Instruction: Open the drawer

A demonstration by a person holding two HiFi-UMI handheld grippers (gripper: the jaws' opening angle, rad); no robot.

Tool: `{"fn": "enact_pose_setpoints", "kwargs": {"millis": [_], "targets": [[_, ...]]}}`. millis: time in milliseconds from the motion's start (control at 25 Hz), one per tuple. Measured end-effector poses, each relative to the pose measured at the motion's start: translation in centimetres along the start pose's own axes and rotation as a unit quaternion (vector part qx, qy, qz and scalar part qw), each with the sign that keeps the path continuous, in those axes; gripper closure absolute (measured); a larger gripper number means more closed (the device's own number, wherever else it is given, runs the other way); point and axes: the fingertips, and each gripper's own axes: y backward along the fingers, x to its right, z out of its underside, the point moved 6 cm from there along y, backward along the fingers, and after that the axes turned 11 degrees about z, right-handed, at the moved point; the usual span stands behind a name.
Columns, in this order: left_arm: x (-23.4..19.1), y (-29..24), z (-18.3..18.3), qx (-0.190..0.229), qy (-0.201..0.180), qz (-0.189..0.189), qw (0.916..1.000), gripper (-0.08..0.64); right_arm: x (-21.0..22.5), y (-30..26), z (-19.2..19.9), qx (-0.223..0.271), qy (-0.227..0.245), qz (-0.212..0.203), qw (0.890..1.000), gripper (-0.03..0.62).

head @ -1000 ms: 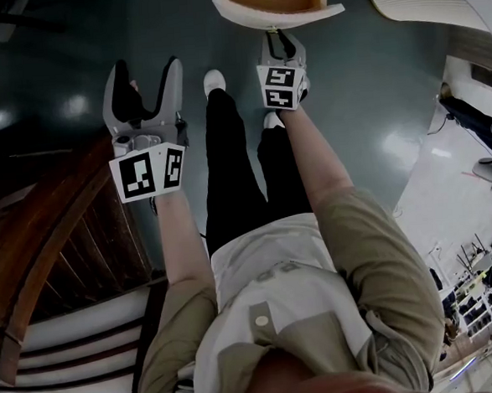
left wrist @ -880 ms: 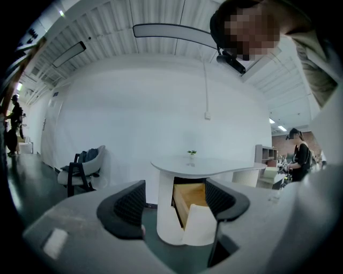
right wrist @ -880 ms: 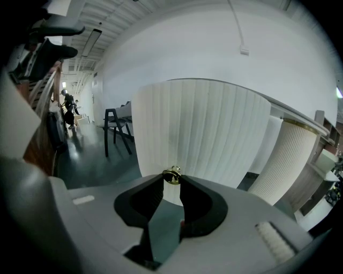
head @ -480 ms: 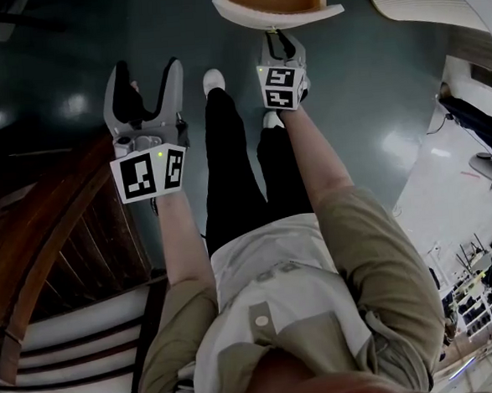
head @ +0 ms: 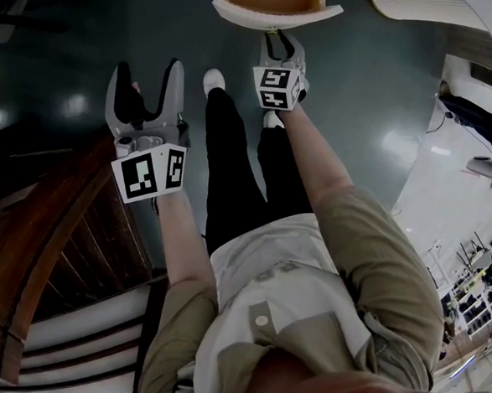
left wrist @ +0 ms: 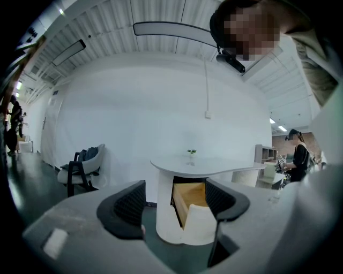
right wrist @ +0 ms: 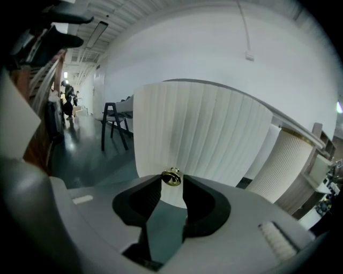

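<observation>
The left tongs [head: 145,79] hang open and empty. Only their view shows the white curved counter [left wrist: 214,165] with its pale wooden, white-fronted drawer [left wrist: 194,197] pulled out beneath. The right tongs [right wrist: 172,184] pinch the drawer's small brass knob [right wrist: 171,176], their jaws having just eased slightly wider.

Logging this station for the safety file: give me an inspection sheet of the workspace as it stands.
Surface: dark glossy floor, reflecting lamps.
Job's things: white fluted drawer with wooden inside, pulled out of the round white table; small brass knob on its front.
Clutter: small green plant on the tabletop.
Grippers: left tongs open, empty; right tongs pinch the knob, jaws just opened slightly.
Cables: thin line down the white wall to a small box.
Surroundings: dark chair, brown wooden railing, person at far bench.
</observation>
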Motion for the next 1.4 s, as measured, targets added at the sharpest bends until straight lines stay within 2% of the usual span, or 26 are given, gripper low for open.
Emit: {"fn": "enact_pose_setpoints", "kwargs": {"millis": [160,400,680,840,1080,1400], "targets": [[-0.1,0.1,-0.7,-0.003,-0.001,0.000,1.0000,0.198,0.6,0.9,-0.5,0.011,-0.013,0.006,1.000,0.408],[-0.2,0.1,-3.0,-0.001,-0.007,0.005,1.0000,0.198,2.7,4.0,-3.1,0.038,-0.032,0.003,0.999,0.393],[0.4,-0.7,-6.6,0.007,-0.014,0.018,0.9997,0.198,7.0,7.0,-7.1,0.054,-0.045,0.030,0.997,0.393],[0.9,-1.4,-9.1,0.015,-0.013,0.030,0.9994,0.198,9.7,8.5,-10.8,0.071,-0.050,0.053,0.995,0.393],[1.6,-3.3,-13.9,0.037,-0.024,0.052,0.9977,0.198,13.9,10.7,-18.2,0.127,-0.050,0.087,0.987,0.393],[2.5,-5.8,-20.3,0.071,-0.045,0.069,0.9941,0.198,17.9,14.1,-25.9,0.193,-0.066,0.103,0.974,0.394]]}}
